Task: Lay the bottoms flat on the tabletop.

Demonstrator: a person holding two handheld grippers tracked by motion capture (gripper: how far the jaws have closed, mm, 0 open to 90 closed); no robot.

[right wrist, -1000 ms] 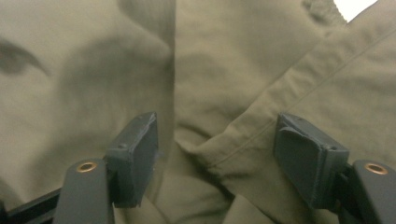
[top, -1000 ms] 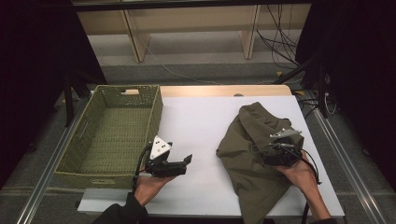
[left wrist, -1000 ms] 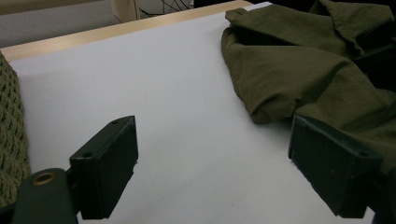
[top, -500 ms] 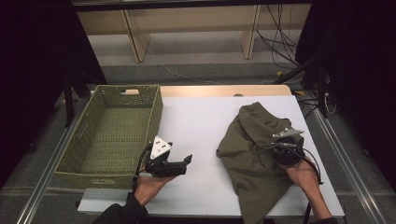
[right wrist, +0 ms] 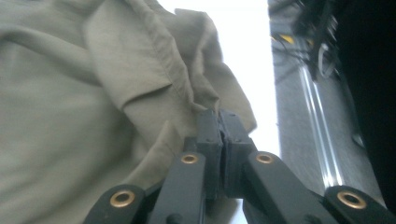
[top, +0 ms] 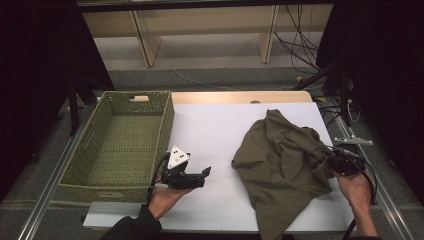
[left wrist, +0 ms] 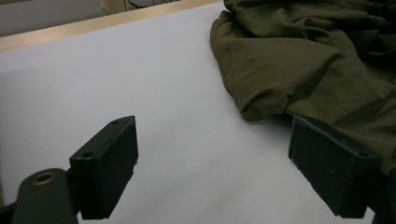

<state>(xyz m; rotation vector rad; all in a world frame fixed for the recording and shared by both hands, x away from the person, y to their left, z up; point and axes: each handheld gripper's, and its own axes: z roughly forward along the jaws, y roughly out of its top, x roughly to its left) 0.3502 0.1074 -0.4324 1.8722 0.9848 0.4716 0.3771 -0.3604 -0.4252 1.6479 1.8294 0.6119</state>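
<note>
Lying crumpled on the right half of the white table (top: 215, 130): one olive-green garment (top: 280, 165), its lower end hanging over the near table edge, its right edge bunched and drawn toward the table's right side.

Right gripper (top: 334, 161): at the garment's right edge, held from below by the person's right hand (top: 355, 192). Jaws clenched on a fold of the cloth; the right gripper view shows the two black pads pressed together with fabric pinched between them (right wrist: 219, 135). The jaws have just been closing, with the cloth between them.

Left gripper (top: 206, 172): held in the left hand (top: 162, 197) over bare table, near the front edge, well apart from the garment and pointing toward it. Jaws released and spread wide; the left gripper view shows nothing but white table between them, the garment's nearest fold lying ahead and toward one side (left wrist: 299, 65). Grey three-cornered plate on top.

Green woven basket (top: 165, 117): at the table's left end, just beside the left gripper.

Wooden shelf legs (top: 145, 40) and loose cables (top: 300, 35): on the floor beyond the table.
</note>
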